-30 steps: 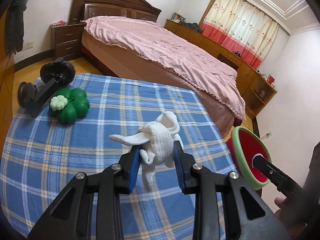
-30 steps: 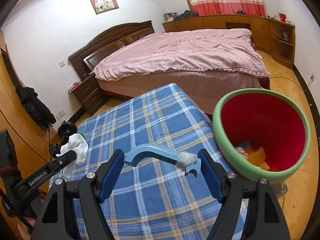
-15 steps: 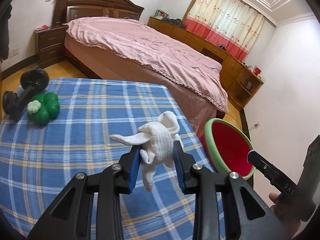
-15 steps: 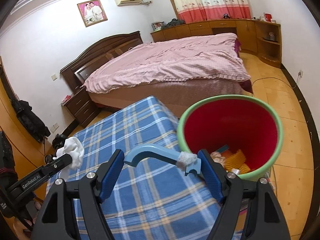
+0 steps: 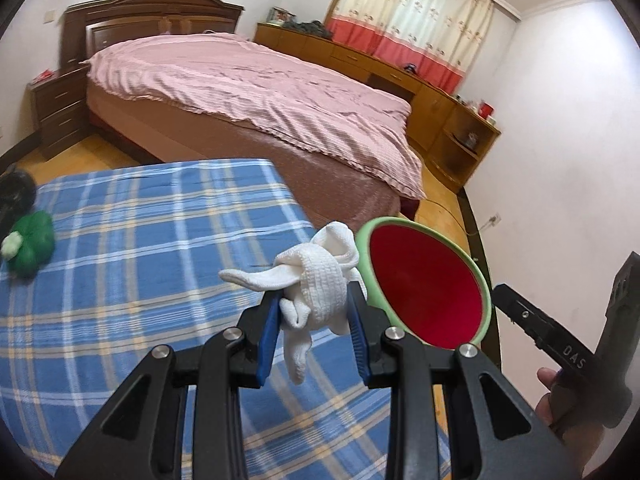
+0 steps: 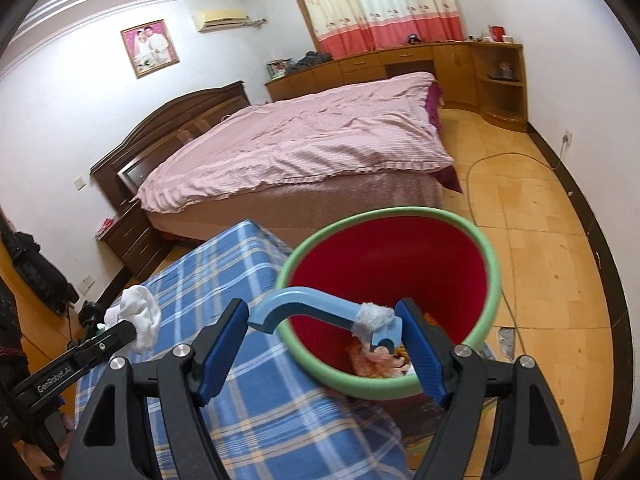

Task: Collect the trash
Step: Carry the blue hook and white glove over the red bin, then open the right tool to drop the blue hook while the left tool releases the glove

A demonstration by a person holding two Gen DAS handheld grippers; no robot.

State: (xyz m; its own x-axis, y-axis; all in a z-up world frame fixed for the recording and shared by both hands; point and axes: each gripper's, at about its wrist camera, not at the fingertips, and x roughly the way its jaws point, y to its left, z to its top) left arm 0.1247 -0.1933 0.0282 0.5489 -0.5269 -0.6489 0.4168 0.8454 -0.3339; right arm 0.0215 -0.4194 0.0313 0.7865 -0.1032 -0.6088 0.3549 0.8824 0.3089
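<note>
Left wrist view is showing a white crumpled cloth (image 5: 320, 288) being pinched in the left claw (image 5: 314, 320) over the right edge of the blue plaid worktop (image 5: 132, 248); the right claw (image 6: 324, 344) is gripping a bent blue plastic piece (image 6: 316, 310) across wide-set jaws, above the near rim of the red bin (image 6: 492, 280) standing on the floor just beside that edge; a green toy (image 5: 30, 242) is lying at the left edge.

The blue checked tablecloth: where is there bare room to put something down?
Most of the tablecloth lies bare, from the bed-side edge to the corner by the red bin. Only its far left is crowded, by the green clover toy and a black object.
</note>
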